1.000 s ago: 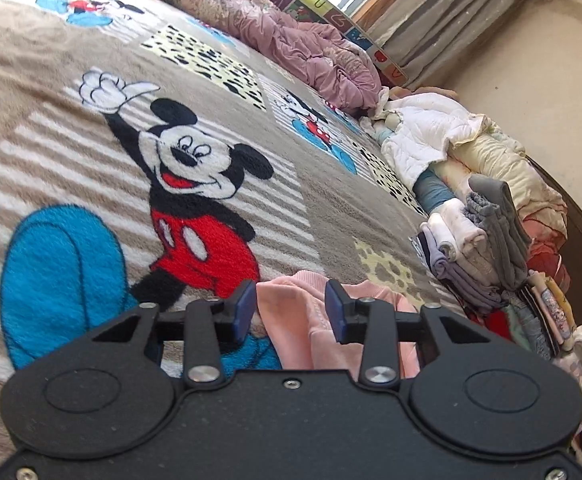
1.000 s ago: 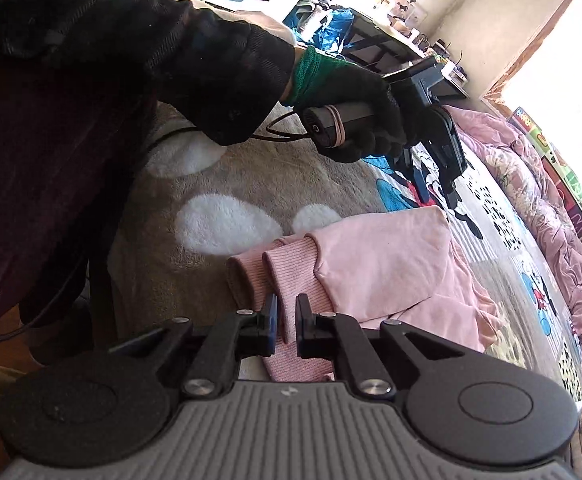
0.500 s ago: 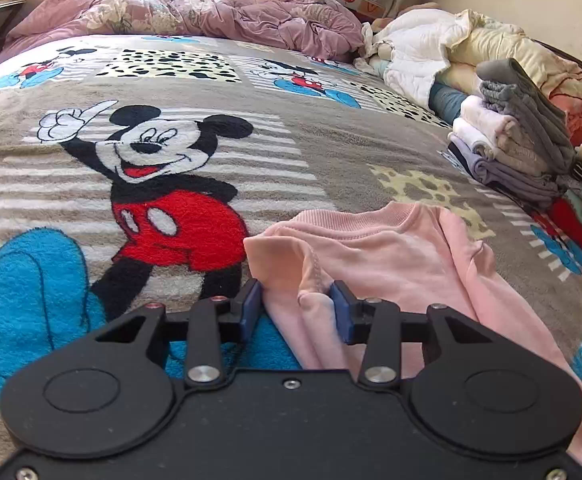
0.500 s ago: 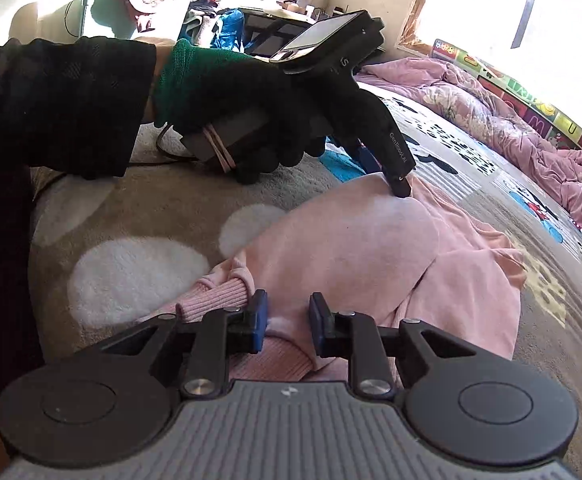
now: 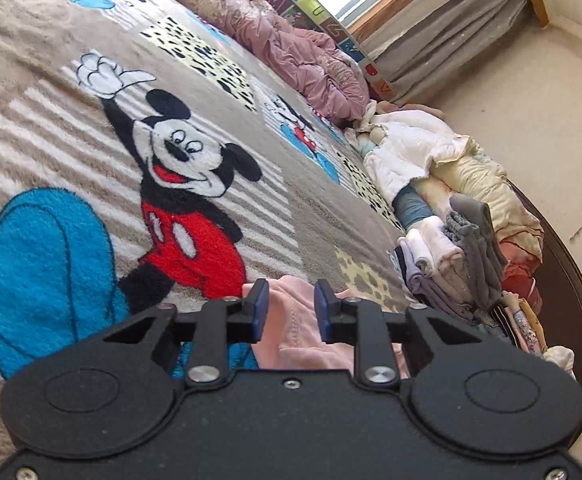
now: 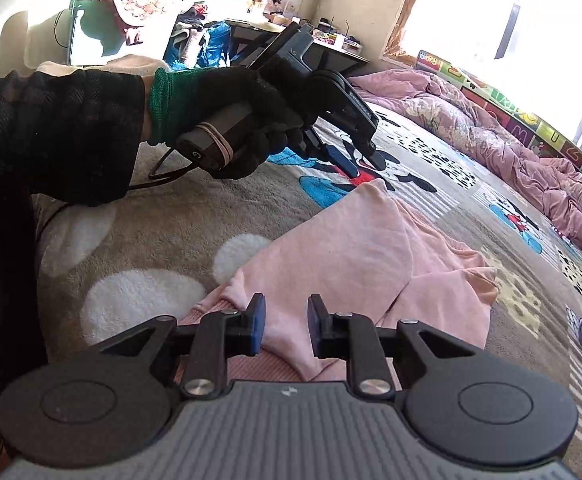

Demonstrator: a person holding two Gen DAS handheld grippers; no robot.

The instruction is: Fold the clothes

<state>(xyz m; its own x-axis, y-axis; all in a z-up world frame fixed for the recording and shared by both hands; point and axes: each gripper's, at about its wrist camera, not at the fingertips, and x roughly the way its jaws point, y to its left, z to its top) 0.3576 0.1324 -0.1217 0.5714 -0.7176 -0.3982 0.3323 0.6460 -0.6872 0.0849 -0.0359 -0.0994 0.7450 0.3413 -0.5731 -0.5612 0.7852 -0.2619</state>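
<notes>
pink sweatshirt [image 6: 371,256] lies on cartoon blanket [image 5: 71,168], both tongs released above it.

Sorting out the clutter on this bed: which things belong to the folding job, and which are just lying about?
In the job:
pink sweatshirt
left hand-held gripper
right hand-held gripper

Lying about:
stack of folded clothes
purple quilt
cartoon blanket

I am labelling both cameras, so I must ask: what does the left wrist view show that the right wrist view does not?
Only the left wrist view: the grey curtain and the dark wooden bed frame. Only the right wrist view: a gloved hand and a cluttered desk. Both: the pink sweatshirt, the cartoon-mouse blanket and the purple quilt.
</notes>
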